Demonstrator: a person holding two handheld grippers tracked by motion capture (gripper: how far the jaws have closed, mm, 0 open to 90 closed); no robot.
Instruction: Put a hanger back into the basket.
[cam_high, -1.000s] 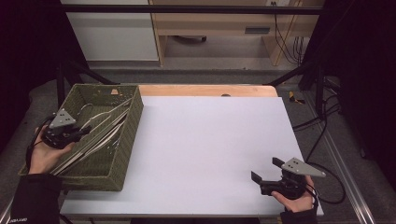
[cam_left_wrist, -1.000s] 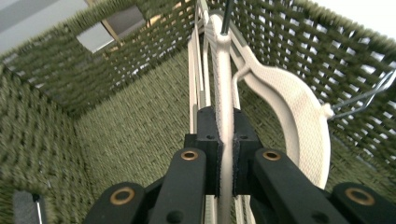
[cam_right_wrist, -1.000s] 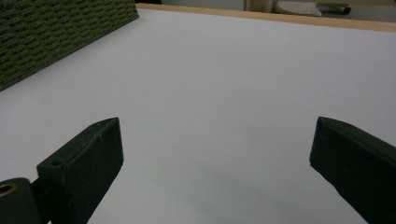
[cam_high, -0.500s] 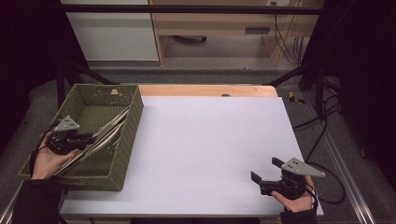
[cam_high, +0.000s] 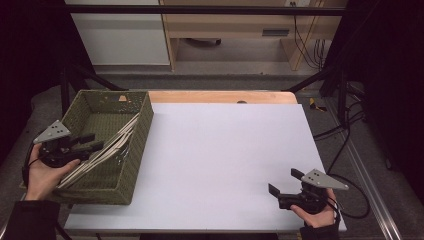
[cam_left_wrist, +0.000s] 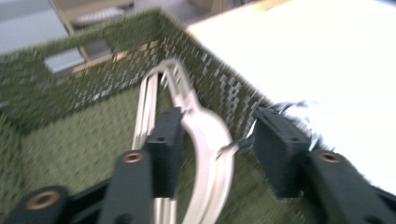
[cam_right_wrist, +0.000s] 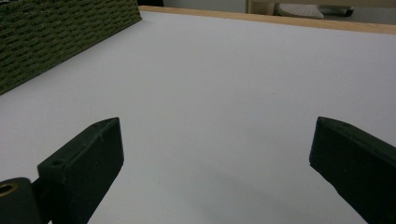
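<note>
A green woven basket (cam_high: 142, 145) stands at the table's left side, with a bundle of pale white hangers (cam_high: 117, 142) lying slantwise inside it. My left gripper (cam_high: 92, 141) hovers over the basket's left part, pointing right. Its jaws have just been opening. In the left gripper view the hangers (cam_left_wrist: 205, 140) run between the parted jaws of the left gripper (cam_left_wrist: 219, 121), and the right pad stands clear of them. My right gripper (cam_high: 285, 181) rests low over the white table (cam_high: 225, 150) at the near right, open with nothing between its jaws (cam_right_wrist: 217, 135).
The basket's wall (cam_right_wrist: 56, 32) is far to the left in the right gripper view. A wooden strip (cam_high: 225, 96) borders the table's far edge. Cables (cam_high: 345, 130) hang off the right side, and shelving stands behind the table.
My left gripper's jaws have parted from shut to open around the hangers, and the hand has lifted slightly. The hangers have settled in the basket. The right gripper has not moved.
</note>
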